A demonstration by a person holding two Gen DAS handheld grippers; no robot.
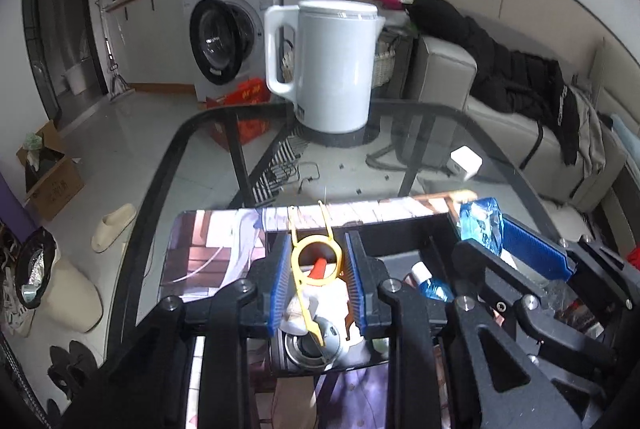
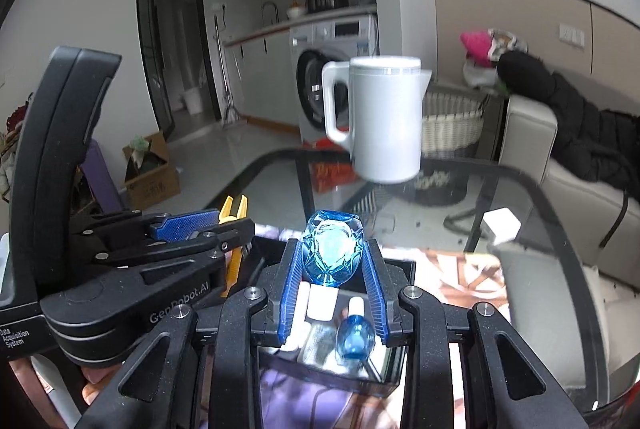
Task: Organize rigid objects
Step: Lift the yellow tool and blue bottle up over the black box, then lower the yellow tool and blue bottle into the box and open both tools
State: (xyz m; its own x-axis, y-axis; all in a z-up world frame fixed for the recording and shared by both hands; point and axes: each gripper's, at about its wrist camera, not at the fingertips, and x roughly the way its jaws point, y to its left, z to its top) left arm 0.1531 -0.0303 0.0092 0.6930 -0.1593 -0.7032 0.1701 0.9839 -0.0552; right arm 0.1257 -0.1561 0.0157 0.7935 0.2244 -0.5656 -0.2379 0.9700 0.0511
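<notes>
A thin yellow plastic tool, formed as a ring with two slim prongs, is clamped between the ribbed blue pads of the left gripper. It is held above the black organizer box, at 6 o'clock in the left wrist view. Through the ring, a red-capped white item is seen in the compartment below, and a round metallic object lies nearer the camera.

A faceted, translucent blue gem-shaped piece, glossy and many-sided, is gripped between the blue pads of the right gripper, at the centre of the right wrist view and over the same box. Beneath it, a white rectangular block and a small blue bottle with a white cap are held in the box.

The box is set on a printed mat, which is laid on a dark-rimmed glass table. At 12 o'clock, well apart from the box, a smooth white cylindrical kettle with a loop handle stands upright on a dark base. A small white cube rests on the glass at 2 o'clock.
</notes>
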